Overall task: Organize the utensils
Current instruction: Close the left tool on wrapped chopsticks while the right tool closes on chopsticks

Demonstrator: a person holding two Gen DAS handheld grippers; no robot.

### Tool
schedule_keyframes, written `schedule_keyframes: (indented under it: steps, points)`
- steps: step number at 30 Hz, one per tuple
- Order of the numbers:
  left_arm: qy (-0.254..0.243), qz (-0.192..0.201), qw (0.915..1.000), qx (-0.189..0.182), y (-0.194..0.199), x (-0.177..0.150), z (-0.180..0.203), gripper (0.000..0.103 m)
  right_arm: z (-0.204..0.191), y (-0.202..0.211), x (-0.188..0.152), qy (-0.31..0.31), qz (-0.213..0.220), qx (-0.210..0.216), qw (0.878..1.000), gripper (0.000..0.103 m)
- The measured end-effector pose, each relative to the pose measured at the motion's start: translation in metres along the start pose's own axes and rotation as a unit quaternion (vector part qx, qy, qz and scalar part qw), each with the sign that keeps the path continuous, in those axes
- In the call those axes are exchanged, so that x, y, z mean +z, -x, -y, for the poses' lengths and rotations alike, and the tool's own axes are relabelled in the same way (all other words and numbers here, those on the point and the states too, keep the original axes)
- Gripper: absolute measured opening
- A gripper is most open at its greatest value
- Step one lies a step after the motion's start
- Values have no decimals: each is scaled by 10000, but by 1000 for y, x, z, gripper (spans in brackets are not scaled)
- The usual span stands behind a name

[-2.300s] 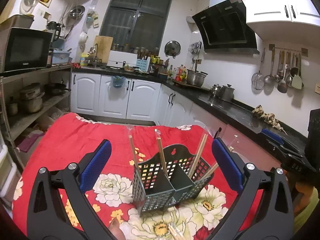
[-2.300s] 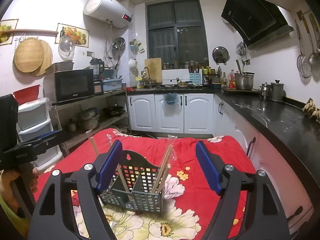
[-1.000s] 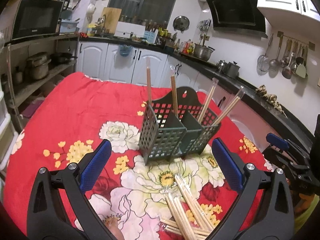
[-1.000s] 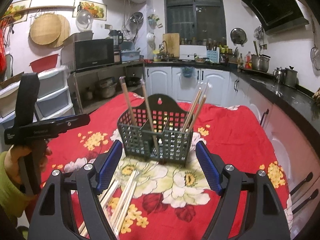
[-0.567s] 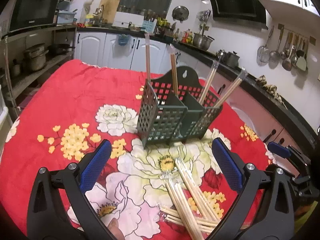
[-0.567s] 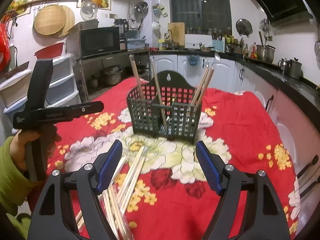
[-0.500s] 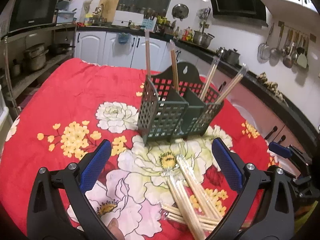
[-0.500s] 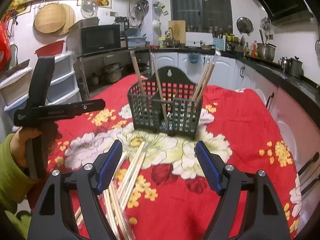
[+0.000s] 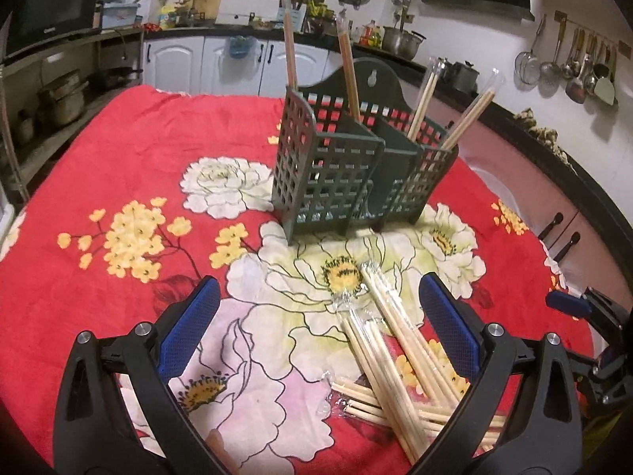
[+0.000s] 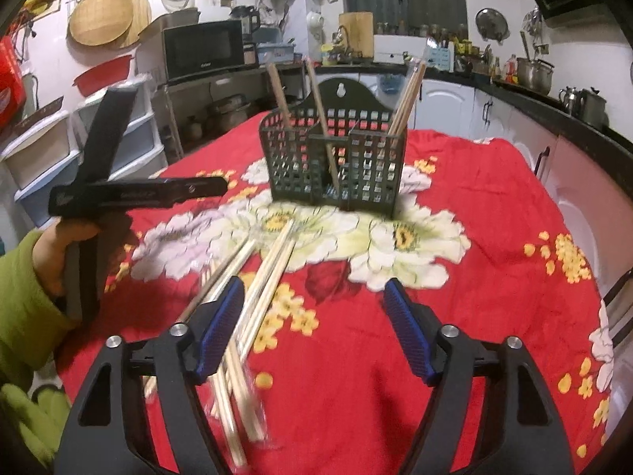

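A dark green lattice utensil caddy (image 9: 356, 170) stands on the red floral tablecloth (image 9: 118, 166), with several wrapped chopstick pairs upright in its compartments. A loose pile of wrapped wooden chopsticks (image 9: 399, 352) lies on the cloth in front of it, also in the right wrist view (image 10: 253, 289). My left gripper (image 9: 316, 328) is open and empty, just above the pile's left side. My right gripper (image 10: 314, 326) is open and empty, its left finger over the pile. The caddy shows ahead in the right wrist view (image 10: 336, 166).
The left hand-held gripper's body (image 10: 118, 194) and green sleeve show at the left of the right wrist view. The right gripper's tip (image 9: 573, 304) shows at the right edge of the left view. Dark counters (image 9: 554, 150) and white cabinets ring the table.
Both grippers have tilted down and come lower toward the tablecloth. The chopstick pile, at first out of sight, now lies between and under the fingers. The caddy has not moved.
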State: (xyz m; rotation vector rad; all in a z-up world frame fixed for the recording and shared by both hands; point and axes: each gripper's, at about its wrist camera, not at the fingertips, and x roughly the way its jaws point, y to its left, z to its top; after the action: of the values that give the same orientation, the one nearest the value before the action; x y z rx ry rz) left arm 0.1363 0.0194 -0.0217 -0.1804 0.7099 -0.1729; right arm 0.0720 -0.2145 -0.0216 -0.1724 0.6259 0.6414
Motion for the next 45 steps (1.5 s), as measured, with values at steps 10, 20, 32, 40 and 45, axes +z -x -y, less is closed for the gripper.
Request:
schedule_keyframes:
  steps: [10, 20, 32, 40, 45]
  points:
    - [693, -734, 9924, -710, -35, -6, -19, 50, -1, 4, -28, 51, -429, 337, 9985, 42]
    - [1068, -1094, 9826, -1058, -58, -8, -22, 40, -3, 17, -49, 61, -723, 606, 9955, 39]
    - [1006, -1161, 9819, -1111, -67, -7, -23, 14, -6, 8, -66, -53, -1057, 991, 9894, 28]
    - [1013, -1103, 9822, -1133, -62, -6, -27, 9, -5, 12, -65, -62, -984, 1157, 9884, 10]
    - [1013, -1026, 9824, -1191, -56, -4, -28, 8, 4, 22, -53, -139, -723, 1023, 9920, 10]
